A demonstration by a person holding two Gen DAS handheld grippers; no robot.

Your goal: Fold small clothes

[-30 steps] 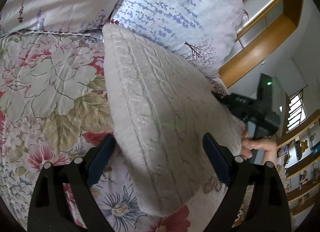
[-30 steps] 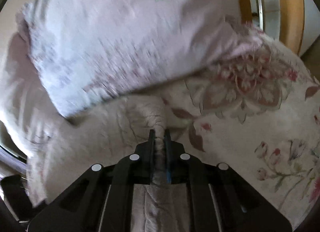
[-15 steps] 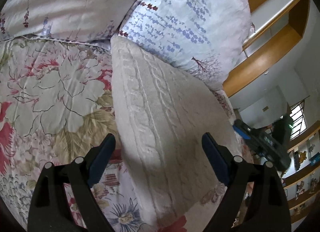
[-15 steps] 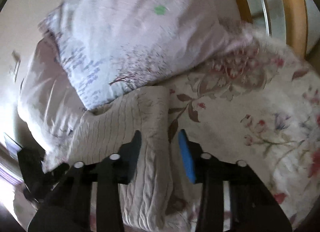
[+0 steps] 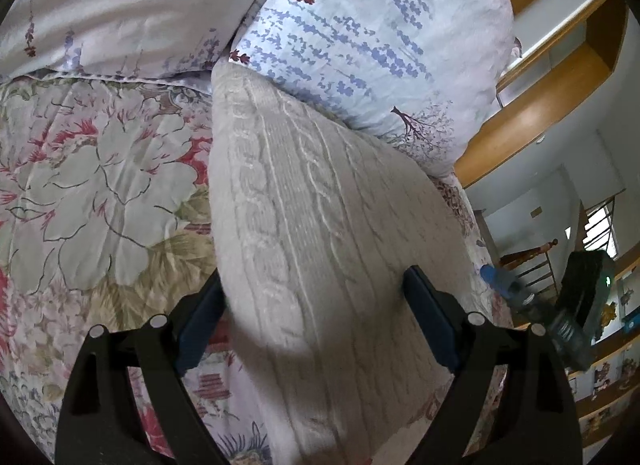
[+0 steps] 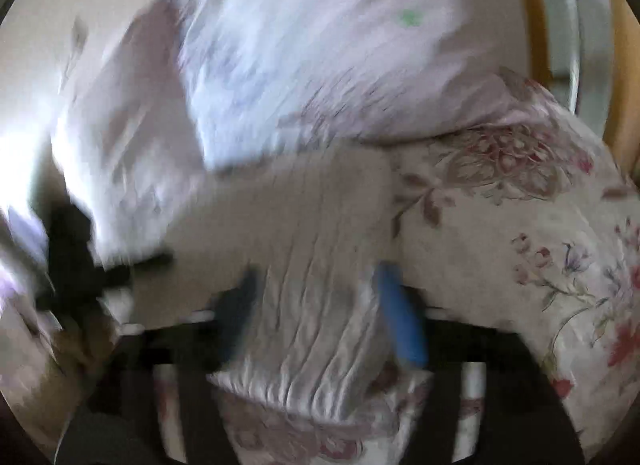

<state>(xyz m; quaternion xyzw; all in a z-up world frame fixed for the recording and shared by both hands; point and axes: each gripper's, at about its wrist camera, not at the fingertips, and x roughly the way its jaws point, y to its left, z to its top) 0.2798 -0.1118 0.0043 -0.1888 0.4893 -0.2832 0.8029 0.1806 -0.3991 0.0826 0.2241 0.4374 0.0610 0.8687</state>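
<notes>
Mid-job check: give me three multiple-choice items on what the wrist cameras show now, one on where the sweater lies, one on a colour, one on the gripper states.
1. Where does the cream cable-knit sweater lie?
A. On the floral quilt, far end against the lavender-print pillow
B. On the wooden shelf
C. On top of the pillow

2. What colour are the left hand-held gripper finger pads?
A. Red
B. Dark blue
C. White

3. How do the two grippers stand?
A. Both shut on the sweater
B. Left open, right shut
C. Both open

Answers: 1 A, the knit lies along the quilt up to the pillow. 2 B, both pads show dark blue. 3 C, the left and the right hand-held gripper show fingers apart with the knit between.
</notes>
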